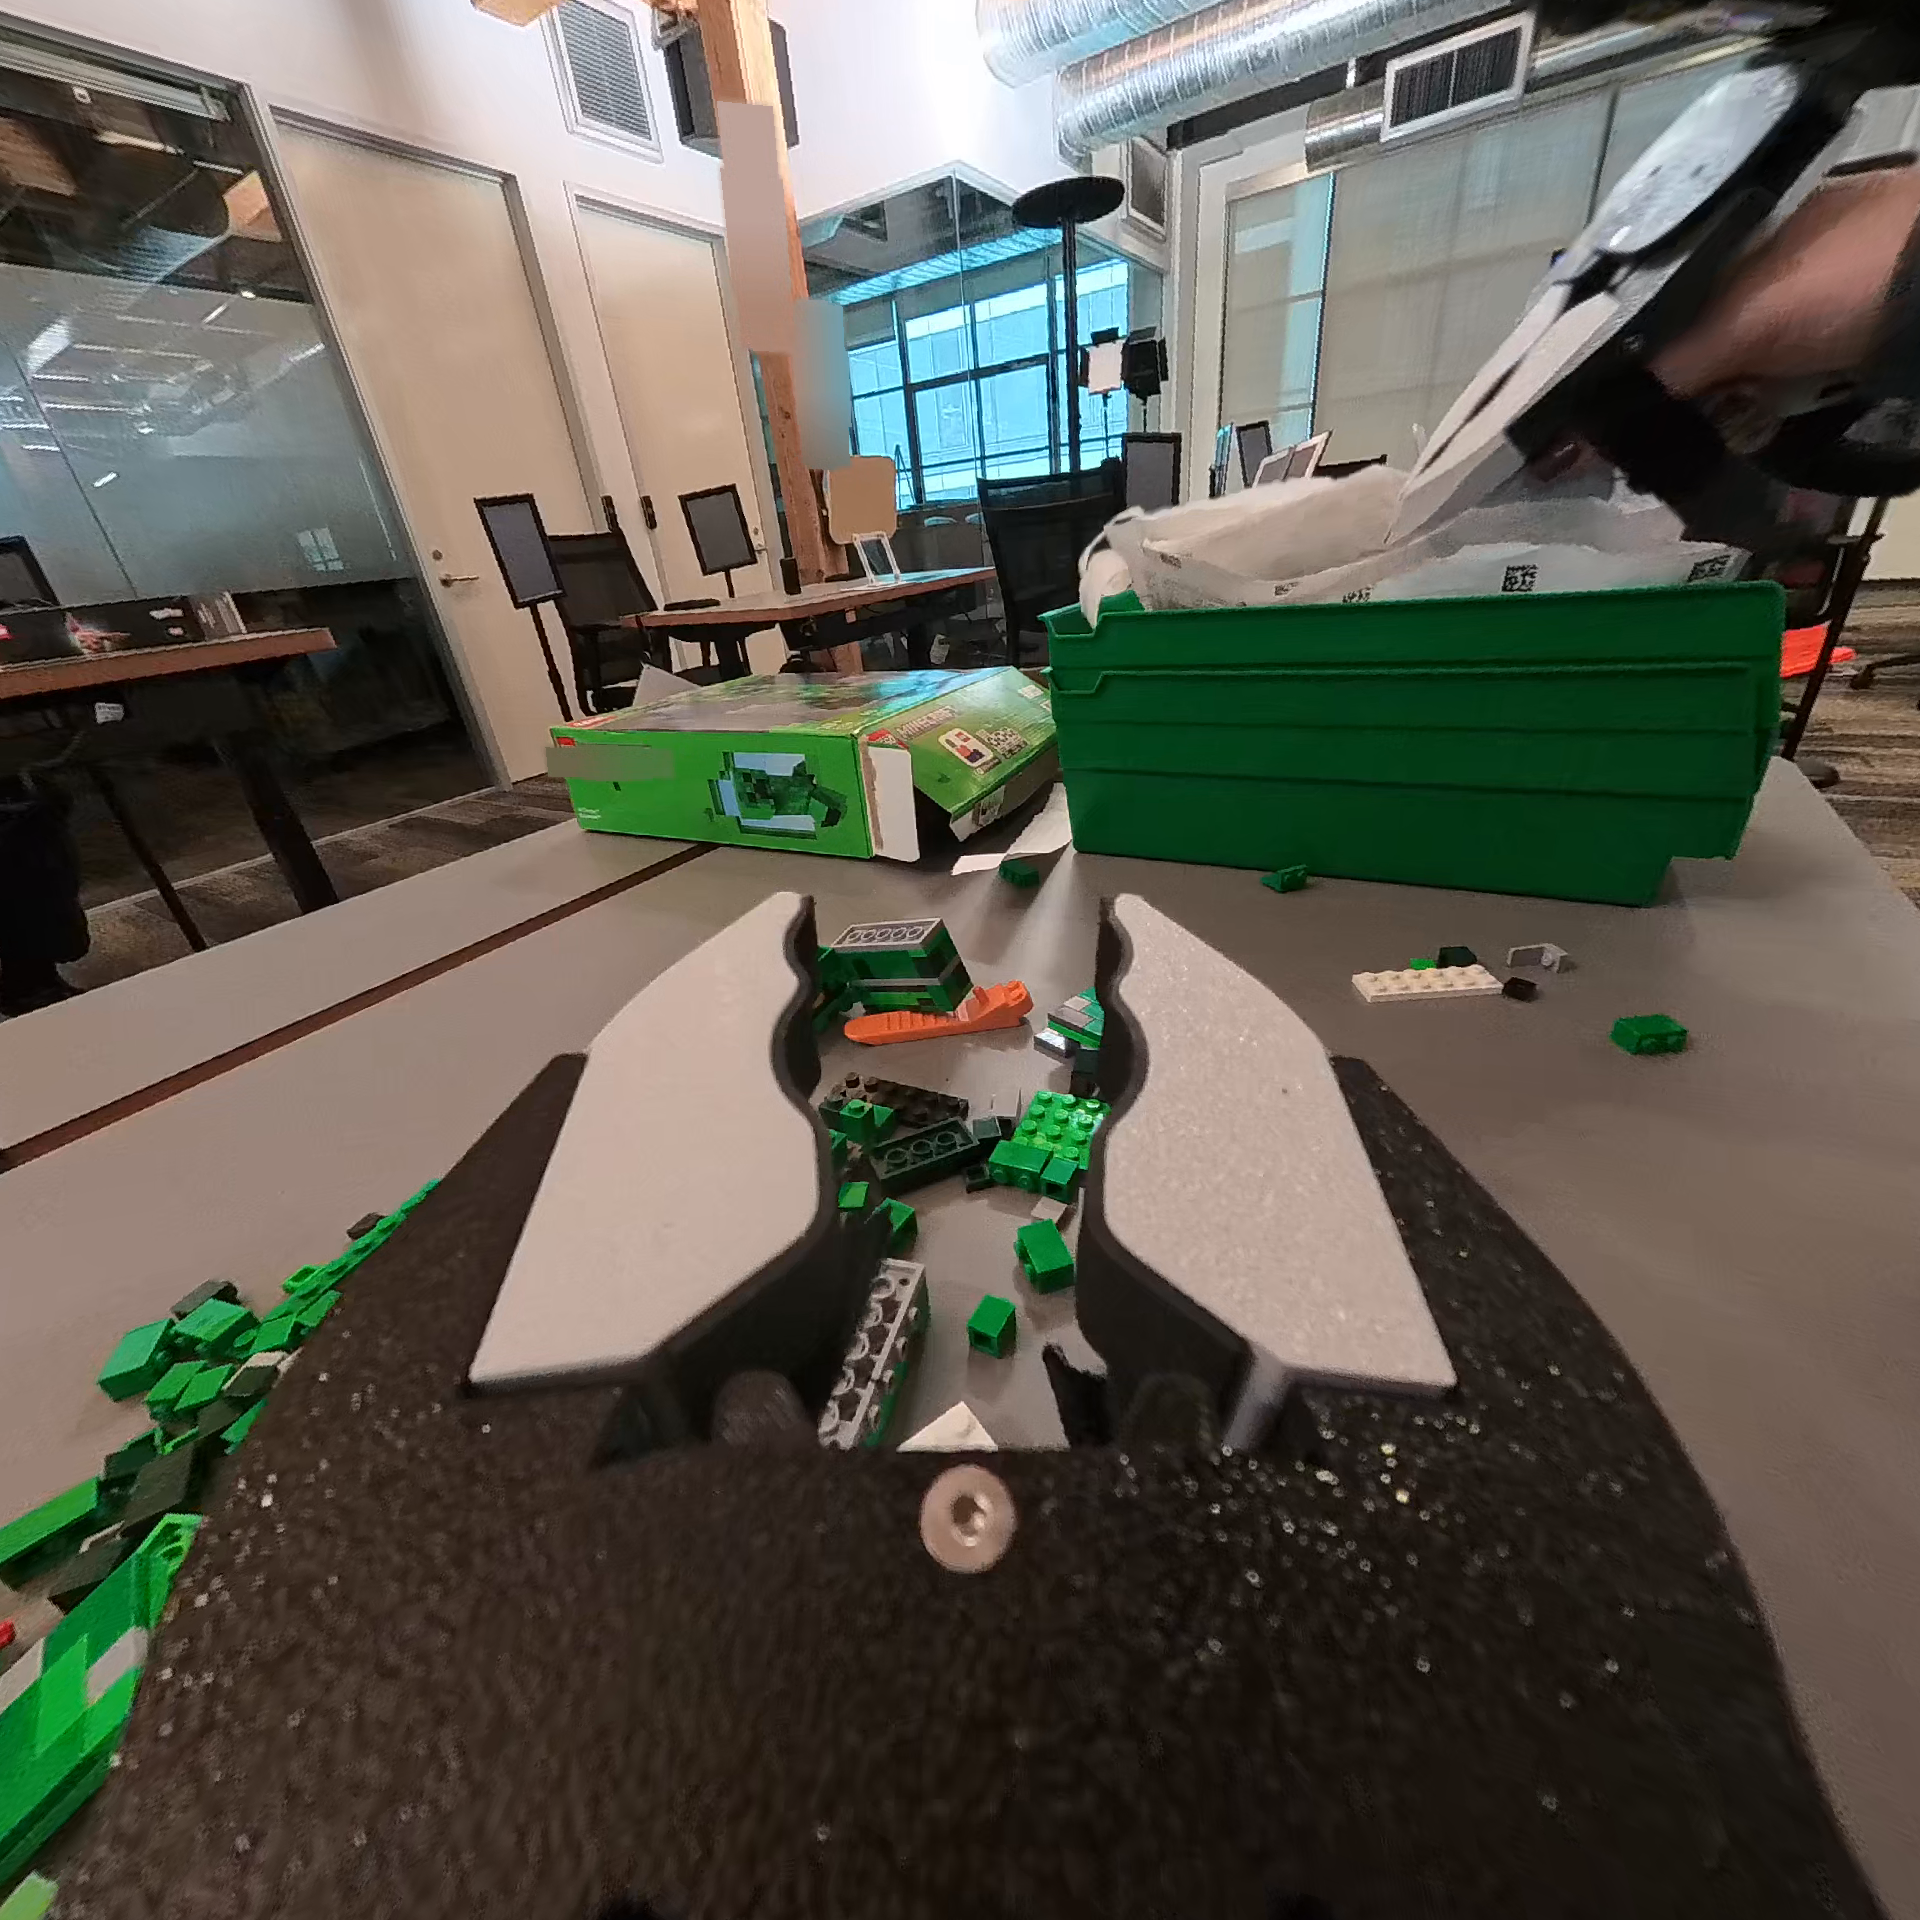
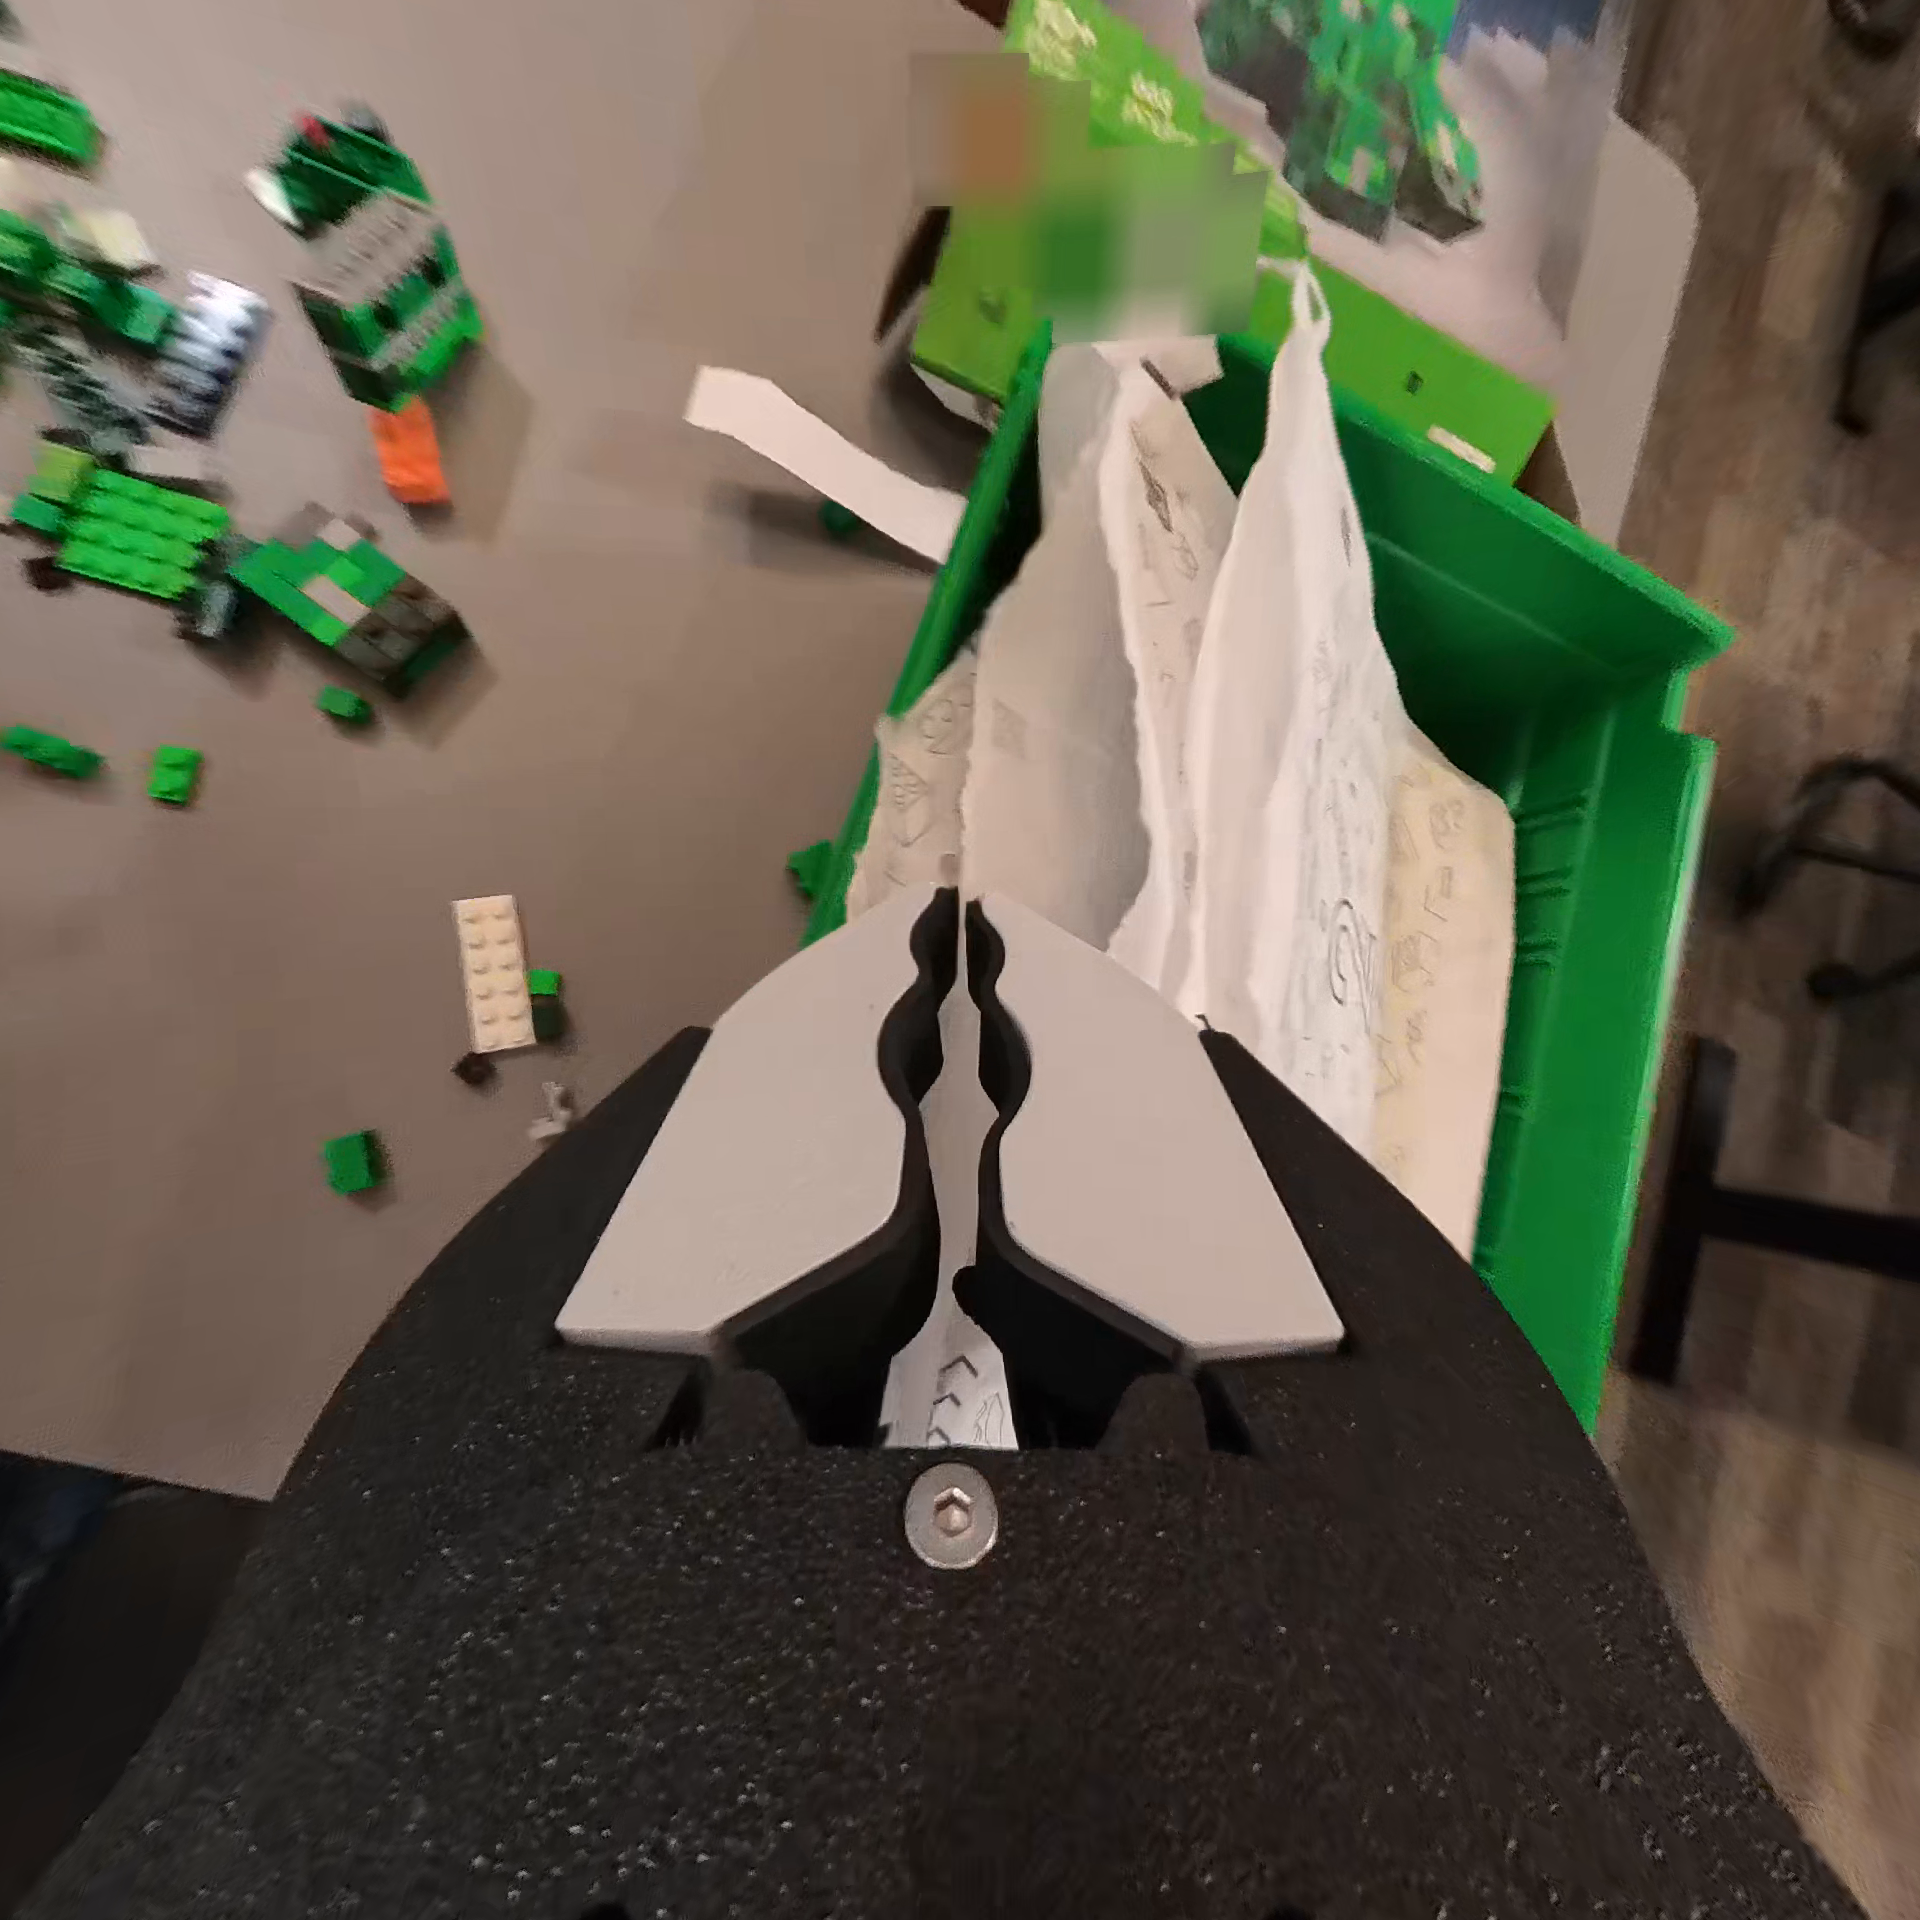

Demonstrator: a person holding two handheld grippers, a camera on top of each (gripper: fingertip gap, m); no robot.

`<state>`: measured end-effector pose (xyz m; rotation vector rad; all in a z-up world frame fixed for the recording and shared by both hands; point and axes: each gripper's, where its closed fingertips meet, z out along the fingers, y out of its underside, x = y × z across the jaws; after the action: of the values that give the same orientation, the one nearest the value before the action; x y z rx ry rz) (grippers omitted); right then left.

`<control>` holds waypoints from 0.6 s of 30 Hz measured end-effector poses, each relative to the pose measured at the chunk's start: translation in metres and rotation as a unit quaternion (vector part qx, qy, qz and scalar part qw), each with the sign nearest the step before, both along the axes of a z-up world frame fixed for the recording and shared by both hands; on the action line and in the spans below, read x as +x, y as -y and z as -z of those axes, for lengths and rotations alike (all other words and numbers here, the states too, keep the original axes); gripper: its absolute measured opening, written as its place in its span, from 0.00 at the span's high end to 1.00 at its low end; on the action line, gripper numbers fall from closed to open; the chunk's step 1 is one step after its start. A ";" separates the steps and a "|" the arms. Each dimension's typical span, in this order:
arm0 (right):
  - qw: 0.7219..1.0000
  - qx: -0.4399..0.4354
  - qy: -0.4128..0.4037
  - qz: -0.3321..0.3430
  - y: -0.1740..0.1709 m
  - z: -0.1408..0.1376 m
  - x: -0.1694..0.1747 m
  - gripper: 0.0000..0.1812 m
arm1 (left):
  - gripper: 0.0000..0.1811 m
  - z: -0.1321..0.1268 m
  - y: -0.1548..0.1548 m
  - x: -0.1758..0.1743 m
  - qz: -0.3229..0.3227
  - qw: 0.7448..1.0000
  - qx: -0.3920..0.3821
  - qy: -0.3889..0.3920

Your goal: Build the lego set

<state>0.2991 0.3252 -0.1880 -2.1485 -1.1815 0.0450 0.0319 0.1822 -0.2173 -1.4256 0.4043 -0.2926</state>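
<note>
My left gripper (image 1: 956, 935) is open and empty, low over the grey table (image 1: 416, 1039). Between its fingers lie a small green build with a grey top (image 1: 899, 966), an orange brick separator (image 1: 935, 1018) and a pile of green and dark bricks (image 1: 966, 1143). My right gripper (image 2: 958, 906) is shut on a white paper bag (image 2: 1278, 727), held over the green bin (image 2: 1558, 675). It also shows in the left wrist view (image 1: 1455, 488), above the bin (image 1: 1403, 748). A white plate (image 2: 494, 971) and green builds (image 2: 390, 301) lie on the table.
The open green set box (image 1: 790, 769) lies behind the bricks, left of the bin. More green tiles (image 1: 187, 1382) are heaped at the near left. A white plate (image 1: 1429, 982) and stray green bricks (image 1: 1647, 1034) lie right. A white paper strip (image 2: 821, 457) lies near the bin. The grippers' ends are close to 30 centimetres from one another. The white plate (image 2: 494, 971) is about 20 centimetres from both grippers' fingertips. It is also in sight in the left wrist view (image 1: 1420, 978).
</note>
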 end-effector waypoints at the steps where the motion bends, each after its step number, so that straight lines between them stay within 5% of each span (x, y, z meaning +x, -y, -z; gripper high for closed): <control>1: 1.000 0.013 0.025 0.014 -0.006 -0.001 0.005 0.99 | 0.72 0.000 0.000 0.000 0.001 1.000 -0.001 -0.001; 5: 0.990 0.068 0.121 0.034 -0.029 -0.009 0.024 0.94 | 0.72 0.002 -0.001 0.002 0.007 1.000 -0.008 -0.001; 14: 0.928 0.083 0.351 -0.088 -0.055 0.001 0.058 0.84 | 0.74 0.005 -0.002 0.003 0.014 1.000 -0.020 0.005; 18: 0.917 0.119 0.368 -0.094 -0.069 -0.009 0.063 0.86 | 0.74 0.007 -0.002 0.005 0.019 0.999 -0.026 0.004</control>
<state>0.3620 0.3942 -0.1787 -1.8618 -1.6971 -0.8493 0.0367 0.1842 -0.2243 -1.4674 0.4199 -0.3417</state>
